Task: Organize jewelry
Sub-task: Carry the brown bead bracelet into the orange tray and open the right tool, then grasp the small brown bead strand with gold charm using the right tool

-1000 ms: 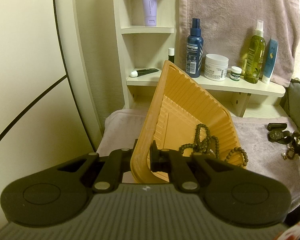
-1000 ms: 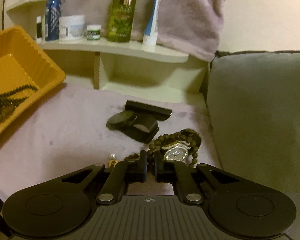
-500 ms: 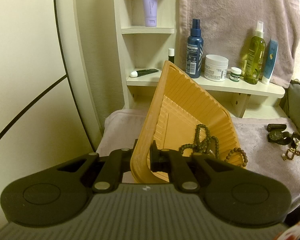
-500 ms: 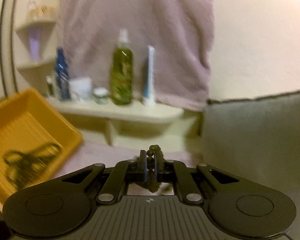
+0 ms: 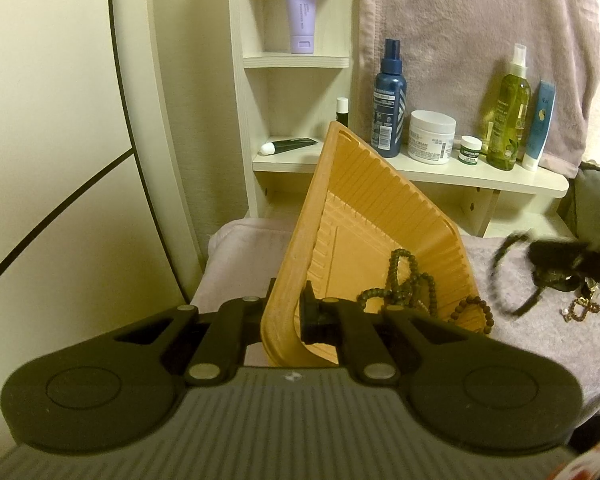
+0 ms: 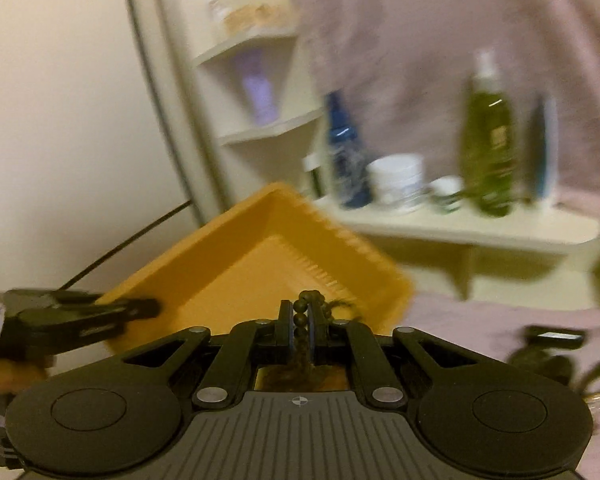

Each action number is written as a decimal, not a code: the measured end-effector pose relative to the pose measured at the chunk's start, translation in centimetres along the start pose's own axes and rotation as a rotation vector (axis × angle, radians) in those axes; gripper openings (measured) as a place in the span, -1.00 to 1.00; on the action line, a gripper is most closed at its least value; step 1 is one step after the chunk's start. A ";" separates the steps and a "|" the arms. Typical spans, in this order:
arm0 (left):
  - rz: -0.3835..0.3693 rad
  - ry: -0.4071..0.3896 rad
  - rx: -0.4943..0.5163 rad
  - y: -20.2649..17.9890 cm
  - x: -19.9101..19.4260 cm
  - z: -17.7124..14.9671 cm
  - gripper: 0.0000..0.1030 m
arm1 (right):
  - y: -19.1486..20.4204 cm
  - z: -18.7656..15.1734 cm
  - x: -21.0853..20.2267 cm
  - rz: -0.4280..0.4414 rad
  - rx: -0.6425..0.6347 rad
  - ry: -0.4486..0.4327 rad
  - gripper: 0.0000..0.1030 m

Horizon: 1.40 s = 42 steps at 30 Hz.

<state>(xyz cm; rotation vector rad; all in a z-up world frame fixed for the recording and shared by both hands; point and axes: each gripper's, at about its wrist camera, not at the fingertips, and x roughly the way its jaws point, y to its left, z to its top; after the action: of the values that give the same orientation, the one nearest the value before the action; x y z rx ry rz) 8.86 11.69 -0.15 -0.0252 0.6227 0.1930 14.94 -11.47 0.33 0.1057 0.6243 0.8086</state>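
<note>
While the left gripper (image 5: 286,312) clamps the yellow tray's (image 5: 364,216) near rim and tilts it up, it should hold steady; dark bead strands (image 5: 404,284) lie just right of its fingers. From the right wrist, the right gripper (image 6: 300,324) pinches a beaded bracelet (image 6: 300,316), the tray's open face directly ahead; release well over it.

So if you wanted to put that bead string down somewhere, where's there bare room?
Free: the far, upper part of the orange tray, above the bead strands, and the towel between tray and the dark jewelry pile. Crowded: that pile and the bottle shelf.
</note>
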 end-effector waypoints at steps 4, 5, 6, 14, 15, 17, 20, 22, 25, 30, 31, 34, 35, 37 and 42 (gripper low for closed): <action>-0.001 0.000 -0.002 0.0 0.0 0.0 -0.87 | 1.4 -1.0 2.3 0.057 -0.012 0.056 -0.87; -0.001 -0.001 -0.002 0.0 0.0 0.0 -0.87 | 1.6 -1.2 2.9 0.072 -0.011 0.065 -0.87; -0.002 -0.001 -0.001 0.0 0.0 0.0 -0.87 | 1.8 -1.3 3.3 0.086 -0.006 0.071 -0.87; -0.003 -0.001 -0.002 0.0 0.0 0.0 -0.87 | 0.9 -1.8 3.0 0.090 0.081 0.048 -0.11; -0.002 -0.001 -0.002 0.0 0.0 0.0 -0.87 | 0.3 -1.8 2.5 0.071 0.099 0.033 -0.11; -0.003 -0.001 -0.003 0.0 0.0 0.0 -0.87 | -1.0 -2.0 1.1 0.004 0.119 0.002 -0.11; -0.003 -0.002 -0.003 0.0 0.0 0.0 -0.87 | -3.0 -3.0 -1.4 -0.137 0.126 -0.040 -0.11; -0.003 -0.002 -0.003 0.0 0.0 0.0 -0.87 | -4.4 -3.8 -2.9 -0.226 0.125 -0.057 -0.11; -0.002 -0.002 -0.003 0.1 0.0 0.0 -0.87 | -6.6 -5.3 -4.9 -0.368 0.130 -0.063 -0.11; -0.001 -0.002 -0.002 0.1 -0.1 0.0 -0.87 | -10.2 -7.1 -7.1 -0.538 0.147 -0.031 -0.11; 0.000 -0.002 -0.001 0.1 -0.1 0.0 -0.87 | -10.8 -7.4 -7.3 -0.559 0.145 -0.025 -0.12; 0.001 -0.002 0.004 0.0 -0.1 0.0 -0.87 | -12.0 -8.0 -7.6 -0.600 0.121 -0.005 -0.12; 0.001 -0.002 0.005 0.0 -0.1 0.0 -0.87 | -12.1 -8.1 -7.7 -0.605 0.112 0.001 -0.13; 0.002 -0.001 0.006 0.0 -0.1 0.0 -0.87 | -12.5 -8.4 -7.6 -0.616 0.090 0.017 -0.25; 0.004 0.000 0.012 -0.1 -0.1 0.1 -0.87 | -13.7 -8.7 -6.2 -0.618 0.020 0.069 -0.34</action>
<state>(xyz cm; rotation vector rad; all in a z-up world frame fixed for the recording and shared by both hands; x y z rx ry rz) 8.86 11.55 -0.07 -0.0125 0.6236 0.1929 15.64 -26.61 -8.11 -0.0960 0.6808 0.2090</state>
